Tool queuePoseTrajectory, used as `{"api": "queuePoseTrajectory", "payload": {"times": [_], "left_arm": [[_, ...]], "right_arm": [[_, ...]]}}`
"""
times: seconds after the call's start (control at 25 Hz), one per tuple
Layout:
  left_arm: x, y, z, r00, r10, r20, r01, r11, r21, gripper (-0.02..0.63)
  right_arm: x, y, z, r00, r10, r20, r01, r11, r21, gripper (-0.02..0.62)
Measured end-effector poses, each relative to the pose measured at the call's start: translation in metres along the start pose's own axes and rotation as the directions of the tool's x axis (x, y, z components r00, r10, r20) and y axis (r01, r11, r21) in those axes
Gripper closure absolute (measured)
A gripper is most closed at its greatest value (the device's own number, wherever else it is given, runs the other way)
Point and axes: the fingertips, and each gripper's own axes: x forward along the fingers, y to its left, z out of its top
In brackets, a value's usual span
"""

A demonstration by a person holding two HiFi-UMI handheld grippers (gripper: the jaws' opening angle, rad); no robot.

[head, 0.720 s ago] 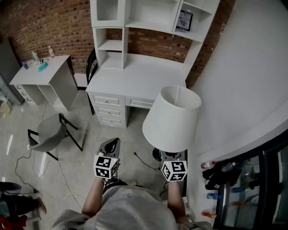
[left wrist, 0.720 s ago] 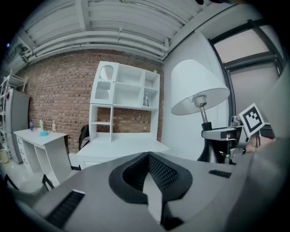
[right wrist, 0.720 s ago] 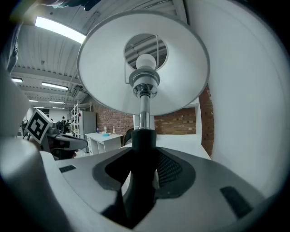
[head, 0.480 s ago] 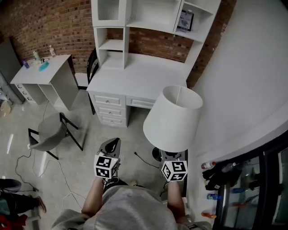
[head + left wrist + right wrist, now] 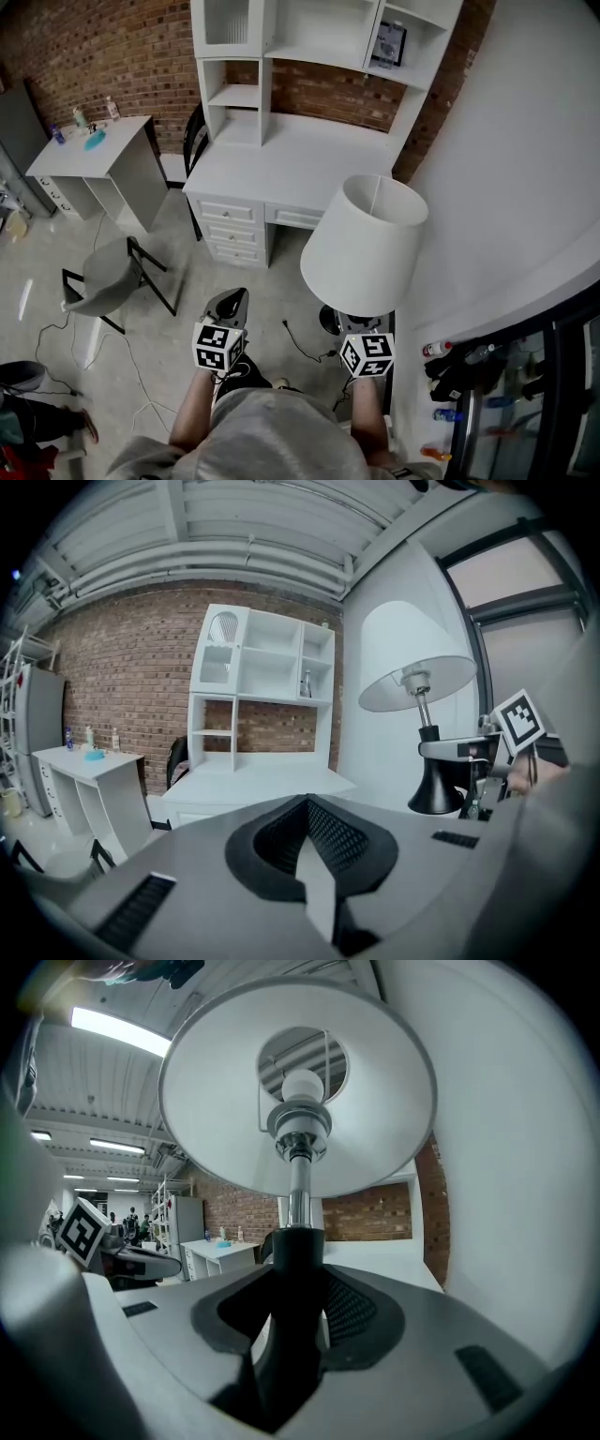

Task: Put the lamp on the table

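Observation:
The lamp [image 5: 366, 246] has a white cone shade, a chrome stem and a black flared base. It stands upright above the floor, in front of the white desk [image 5: 291, 159]. My right gripper [image 5: 362, 325] is shut on the lamp's black neck [image 5: 296, 1269], just under the shade. In the right gripper view the bulb and the inside of the shade [image 5: 375, 1082] fill the picture above the jaws. My left gripper [image 5: 230, 306] hangs left of the lamp, shut with nothing in it. The left gripper view shows the lamp [image 5: 416, 658] and the right gripper [image 5: 467, 752] to its right.
The desk carries a white hutch [image 5: 309, 37] against the brick wall. A grey chair [image 5: 108, 277] and a small white side table [image 5: 89, 155] stand at the left. Cables [image 5: 305, 342] lie on the floor. A white wall and a dark shelf with bottles [image 5: 469, 375] close the right side.
The whole view has slid slightly as the person edges toward the desk. The lamp stays in the right gripper, and the left gripper keeps its place beside it.

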Motion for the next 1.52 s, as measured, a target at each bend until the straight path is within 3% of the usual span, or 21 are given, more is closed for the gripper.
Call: {"api": "queuePoseTrajectory", "payload": {"times": [0.52,1.52], "left_arm": [[0.061,0.046,0.012,1.0,0.017,-0.014,-0.017,1.0,0.005,0.601],[0.208,0.271,0.087,1.0,-0.025,0.011,0.025,1.0,-0.003,0.603]], "right_arm": [[0.065,-0.012,0.008,1.0,0.016,-0.014,-0.017,1.0,-0.02,0.428],[0.329,0.015,0.072,0.998,-0.043,0.038,0.042,0.999,0.025,0.428]]}}
